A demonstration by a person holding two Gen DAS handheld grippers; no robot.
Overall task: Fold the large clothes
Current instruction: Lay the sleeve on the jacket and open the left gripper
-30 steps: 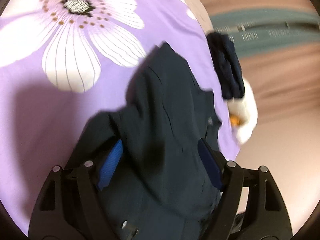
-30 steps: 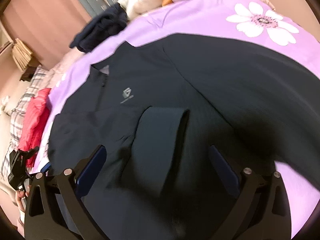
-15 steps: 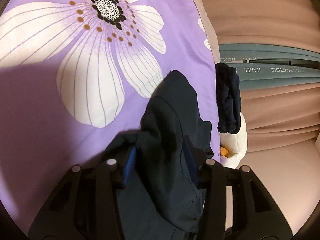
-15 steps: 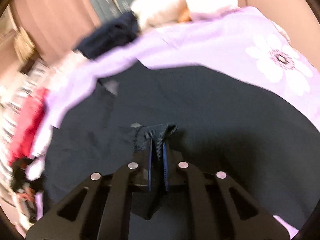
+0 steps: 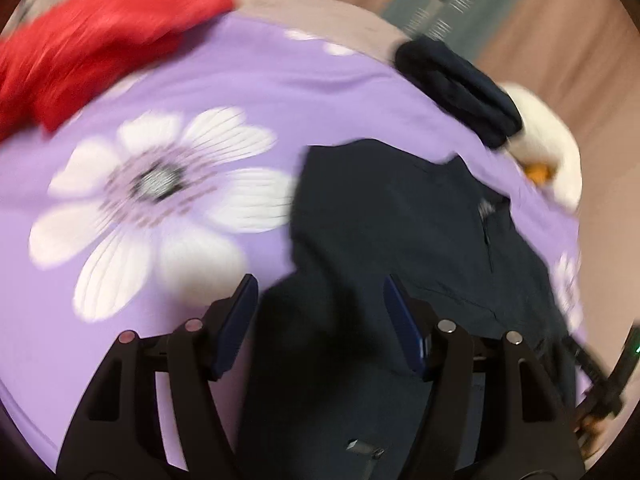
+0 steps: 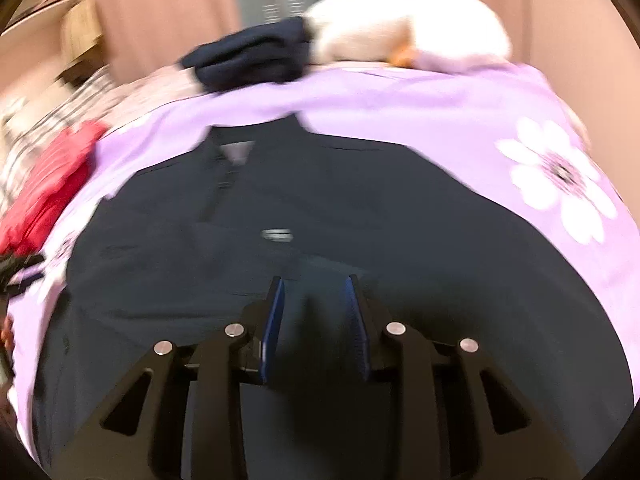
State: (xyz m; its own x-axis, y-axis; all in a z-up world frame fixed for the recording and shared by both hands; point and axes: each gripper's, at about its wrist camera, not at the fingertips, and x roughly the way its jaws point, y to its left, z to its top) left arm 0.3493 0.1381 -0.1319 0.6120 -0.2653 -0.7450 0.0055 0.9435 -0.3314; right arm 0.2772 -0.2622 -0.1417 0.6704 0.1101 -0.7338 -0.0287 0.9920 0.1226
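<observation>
A big dark jacket (image 6: 360,208) is lying spread out on a purple bed sheet (image 5: 200,92) with white flowers. The left gripper (image 5: 320,300) is hanging over the jacket's edge, and its jaws are opening wide, with dark cloth lying between them but not pinched. The right gripper (image 6: 314,308) is hanging over the middle of the jacket. Its jaws are opening too, and a fold of the dark cloth is sitting loose between the blue pads (image 6: 276,316). A small dark bundle of clothes (image 6: 256,56) is resting at the far edge of the bed, touching a white stuffed toy (image 6: 404,28). A red cloth (image 5: 100,36) is lying beside the sheet.
</observation>
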